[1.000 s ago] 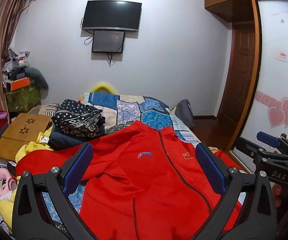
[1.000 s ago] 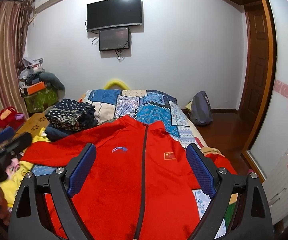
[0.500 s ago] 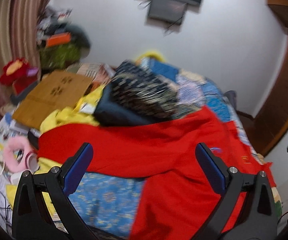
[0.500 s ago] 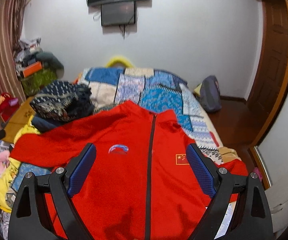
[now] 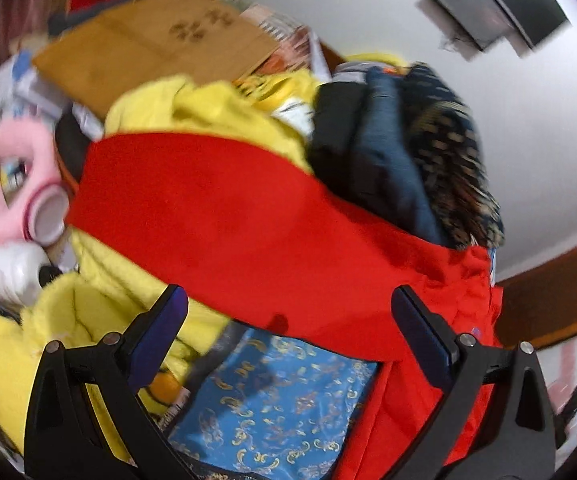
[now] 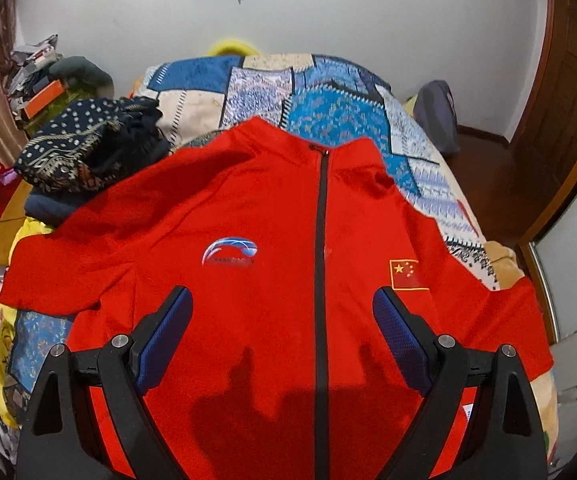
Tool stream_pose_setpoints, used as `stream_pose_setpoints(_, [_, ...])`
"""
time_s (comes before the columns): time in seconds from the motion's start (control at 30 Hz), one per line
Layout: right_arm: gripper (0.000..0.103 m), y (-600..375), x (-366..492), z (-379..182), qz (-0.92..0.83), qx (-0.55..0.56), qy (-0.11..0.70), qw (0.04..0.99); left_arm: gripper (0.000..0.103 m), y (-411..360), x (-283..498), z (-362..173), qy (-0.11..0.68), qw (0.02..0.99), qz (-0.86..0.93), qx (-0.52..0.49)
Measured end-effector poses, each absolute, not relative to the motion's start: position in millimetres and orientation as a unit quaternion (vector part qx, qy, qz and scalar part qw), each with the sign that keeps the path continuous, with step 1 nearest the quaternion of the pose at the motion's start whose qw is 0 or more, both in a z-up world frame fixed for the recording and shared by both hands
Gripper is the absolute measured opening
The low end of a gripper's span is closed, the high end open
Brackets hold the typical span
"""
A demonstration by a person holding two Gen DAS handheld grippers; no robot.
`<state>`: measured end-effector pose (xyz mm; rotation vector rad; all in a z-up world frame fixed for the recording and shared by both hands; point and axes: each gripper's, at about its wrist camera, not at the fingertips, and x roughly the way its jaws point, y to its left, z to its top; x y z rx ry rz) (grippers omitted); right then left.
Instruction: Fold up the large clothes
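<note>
Jacket [image 6: 272,224] lies flat on the bed [image 6: 412,136] beneath both spread, empty grippers: right [image 6: 282,330] over its zipper, left [image 5: 288,342], tilted, above one sleeve [image 5: 192,196].

Jacket [image 6: 256,216]: red, dark zip, blue-white chest logo, red flag patch with yellow stars. Beneath the jacket, bedspread [image 6: 328,92]: blue-and-cream patchwork. Beside the jacket's sleeve, folded pile [image 6: 84,148]: navy, dotted print.

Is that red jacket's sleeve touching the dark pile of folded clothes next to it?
Touching. In the left wrist view the red jacket's sleeve runs right against the base of the dark folded pile, no gap between them.
</note>
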<state>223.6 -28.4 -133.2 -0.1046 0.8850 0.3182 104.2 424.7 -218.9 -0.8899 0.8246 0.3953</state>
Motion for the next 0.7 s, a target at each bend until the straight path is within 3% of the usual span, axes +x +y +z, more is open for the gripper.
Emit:
stream_pose_setpoints(0.43, [0.09,-15,239,-151,0.136,-0.07,0.446,0.882,0.093,481,95,-279,0.357,0.751,0.198,-0.519])
stream_pose_setpoints(0.53, [0.09,-14,238,-152,0.135,-0.077,0.446,0.881,0.083,488,98,-278,0.349,0.757,0.217,-0.509])
stream_pose_setpoints(0.7, [0.09,-15,232,-147,0.134,-0.085,0.437,0.885,0.023,488,112,-264,0.377,0.776,0.301,-0.405])
